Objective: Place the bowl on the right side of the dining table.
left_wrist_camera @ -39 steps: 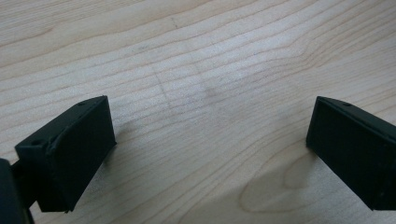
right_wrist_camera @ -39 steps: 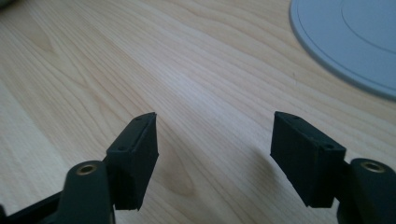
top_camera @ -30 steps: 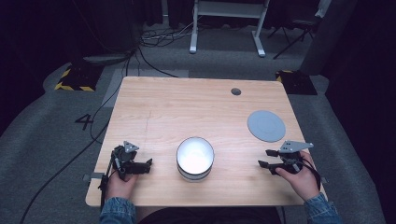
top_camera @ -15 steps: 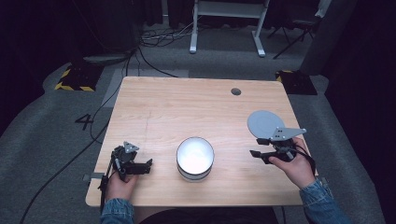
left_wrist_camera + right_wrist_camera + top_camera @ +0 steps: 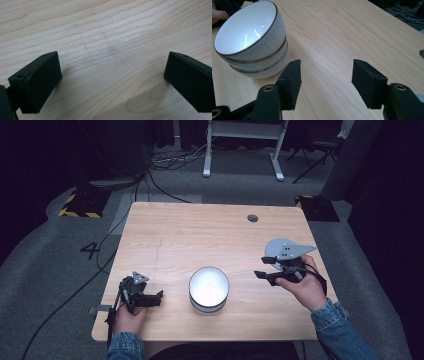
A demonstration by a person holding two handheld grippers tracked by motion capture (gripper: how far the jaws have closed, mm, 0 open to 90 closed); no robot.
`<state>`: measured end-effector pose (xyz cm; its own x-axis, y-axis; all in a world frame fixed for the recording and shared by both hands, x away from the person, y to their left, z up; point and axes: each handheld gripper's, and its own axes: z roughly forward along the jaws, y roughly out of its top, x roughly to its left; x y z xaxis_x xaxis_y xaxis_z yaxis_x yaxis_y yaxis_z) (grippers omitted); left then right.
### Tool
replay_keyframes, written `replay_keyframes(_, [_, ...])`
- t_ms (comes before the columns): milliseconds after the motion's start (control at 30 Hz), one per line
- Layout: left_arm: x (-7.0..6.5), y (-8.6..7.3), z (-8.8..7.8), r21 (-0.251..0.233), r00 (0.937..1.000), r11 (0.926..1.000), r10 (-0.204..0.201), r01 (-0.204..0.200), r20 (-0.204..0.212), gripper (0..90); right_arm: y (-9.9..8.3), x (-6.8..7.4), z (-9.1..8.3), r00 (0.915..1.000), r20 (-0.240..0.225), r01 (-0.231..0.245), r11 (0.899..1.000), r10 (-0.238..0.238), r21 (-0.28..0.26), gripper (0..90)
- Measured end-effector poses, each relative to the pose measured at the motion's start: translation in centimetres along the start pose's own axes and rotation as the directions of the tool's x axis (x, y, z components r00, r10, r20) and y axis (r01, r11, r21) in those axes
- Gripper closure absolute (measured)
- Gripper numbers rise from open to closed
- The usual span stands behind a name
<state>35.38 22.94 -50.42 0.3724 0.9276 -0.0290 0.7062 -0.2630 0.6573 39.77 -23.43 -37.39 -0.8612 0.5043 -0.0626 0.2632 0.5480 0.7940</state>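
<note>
Light wooden rectangular table (image 5: 200, 240) with a small round cable hole (image 5: 252, 218) near its far edge. A stack of white ceramic bowls with dark rims (image 5: 209, 290) sits near the front edge, centre. Grey round flat disc (image 5: 274, 246) lies right, partly hidden.

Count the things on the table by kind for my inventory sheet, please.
Bowls, white, nested in one stack: 3
Grey round disc, part hidden behind the right gripper: 1
Grippers on or over the table, left gripper and right gripper: 2
Total: 6
</note>
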Motion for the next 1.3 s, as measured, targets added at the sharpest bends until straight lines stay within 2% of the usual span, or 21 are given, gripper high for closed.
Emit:
replay_keyframes(167, [0.0, 0.0, 0.0, -0.003, 1.0, 1.0, 0.001, -0.001, 0.002, 1.4, 1.9, 0.3, 1.1, 1.0, 0.004, 0.001, 1.0, -0.001, -0.004, 40.7])
replay_keyframes(267, [0.0, 0.0, 0.0, -0.001, 1.0, 1.0, 0.0, 0.0, 0.004, 1.3, 2.9, 0.6, 1.9, 1.0, -0.009, -0.004, 1.0, 0.004, -0.001, 40.9])
replay_keyframes(467, [0.0, 0.1, 0.1, -0.001, 1.0, 1.0, 0.003, -0.003, 0.005, 1.4, 4.9, 1.8, 3.7, 0.998, -0.062, 0.01, 1.0, -0.01, -0.001, 39.8])
replay_keyframes(500, [0.1, 0.1, 0.1, -0.002, 1.0, 1.0, 0.006, -0.006, 0.003, 1.3, 5.4, 2.4, 4.6, 0.996, -0.088, 0.013, 1.0, -0.013, 0.004, 39.4])
replay_keyframes(567, [0.1, 0.1, 0.1, -0.003, 1.0, 1.0, 0.006, -0.006, 0.002, 1.3, 5.7, 2.8, 5.3, 0.9947, -0.102, 0.017, 1.0, -0.016, 0.006, 39.6])
replay_keyframes(633, [0.1, 0.1, 0.1, -0.002, 1.0, 1.0, 0.006, -0.006, 0.003, 1.3, 6.0, 3.3, 6.1, 0.9925, -0.12, 0.025, 1.0, -0.023, 0.017, 40.3])
replay_keyframes(833, [0.1, 0.1, 0.1, -0.001, 1.0, 1.0, 0.008, -0.008, 0.004, 1.3, 6.7, 4.3, 8.3, 0.9895, -0.134, 0.065, 0.995, -0.055, 0.075, 44.3])
replay_keyframes(1167, [0.1, 0.1, 0.1, 0.002, 1.0, 1.0, 0.008, -0.008, 0.002, 1.4, 7.0, 5.1, 12.2, 0.9858, -0.135, 0.124, 0.975, -0.1, 0.186, 56.7])
replay_keyframes(1233, [0.1, 0.1, 0.1, 0.003, 1.0, 0.9999, 0.01, -0.01, 0.003, 1.4, 7.0, 5.0, 12.6, 0.9867, -0.133, 0.119, 0.972, -0.093, 0.202, 64.5])
replay_keyframes(1300, [0.1, 0.1, 0.1, 0.003, 0.9999, 0.9999, 0.01, -0.01, 0.002, 1.4, 7.1, 4.9, 12.7, 0.9853, -0.156, 0.102, 0.971, -0.069, 0.216, 71.3])
